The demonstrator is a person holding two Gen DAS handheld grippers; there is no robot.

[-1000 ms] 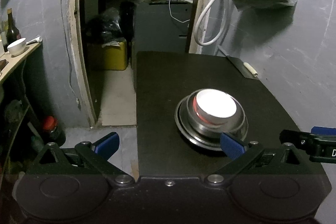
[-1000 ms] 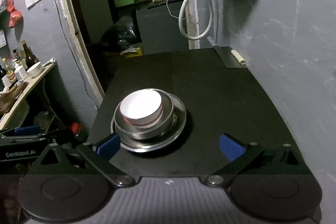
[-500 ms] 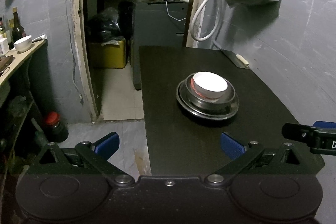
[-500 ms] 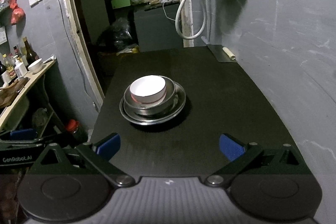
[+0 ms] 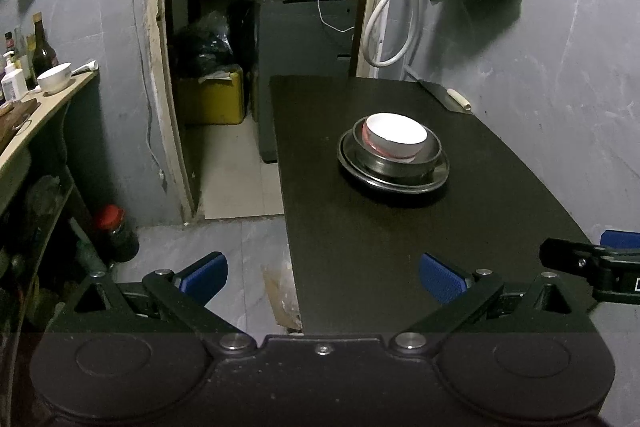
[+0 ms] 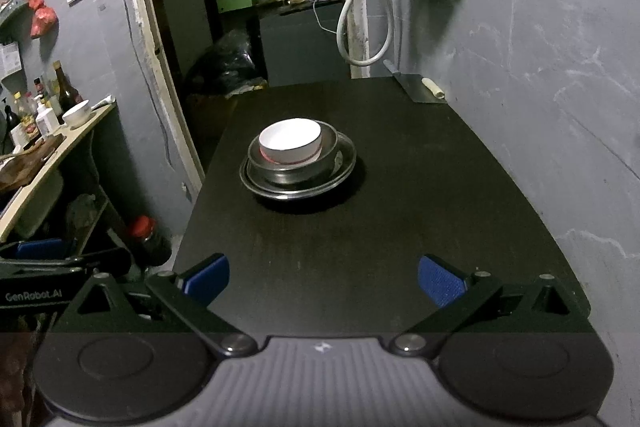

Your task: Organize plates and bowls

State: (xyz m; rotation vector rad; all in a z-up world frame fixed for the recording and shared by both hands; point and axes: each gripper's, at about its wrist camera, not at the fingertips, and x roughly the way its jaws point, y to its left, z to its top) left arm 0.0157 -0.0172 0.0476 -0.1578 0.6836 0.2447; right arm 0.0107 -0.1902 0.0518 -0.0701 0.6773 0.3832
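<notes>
A white bowl (image 5: 396, 135) with a red band sits nested in a steel bowl (image 5: 400, 163), which rests on a steel plate (image 5: 394, 183) on the black table (image 5: 360, 247). The same stack shows in the right wrist view: white bowl (image 6: 290, 143), steel bowl (image 6: 292, 171), steel plate (image 6: 344, 163). My left gripper (image 5: 323, 277) is open at the table's near left edge, well short of the stack, holding nothing. My right gripper (image 6: 323, 279) is open over the near table edge, also empty. The right gripper's tip (image 5: 592, 263) shows in the left wrist view.
A cleaver (image 6: 420, 87) lies at the table's far right corner by the grey wall. A side shelf (image 5: 44, 99) on the left carries bottles and a white bowl (image 5: 54, 78). A red-capped bottle (image 5: 116, 233) stands on the floor. An open doorway (image 5: 256, 27) lies beyond the table.
Both grippers have pulled back and up from the stacked bowls, which now look smaller and farther away. The stack itself has not moved. Both grippers stay open.
</notes>
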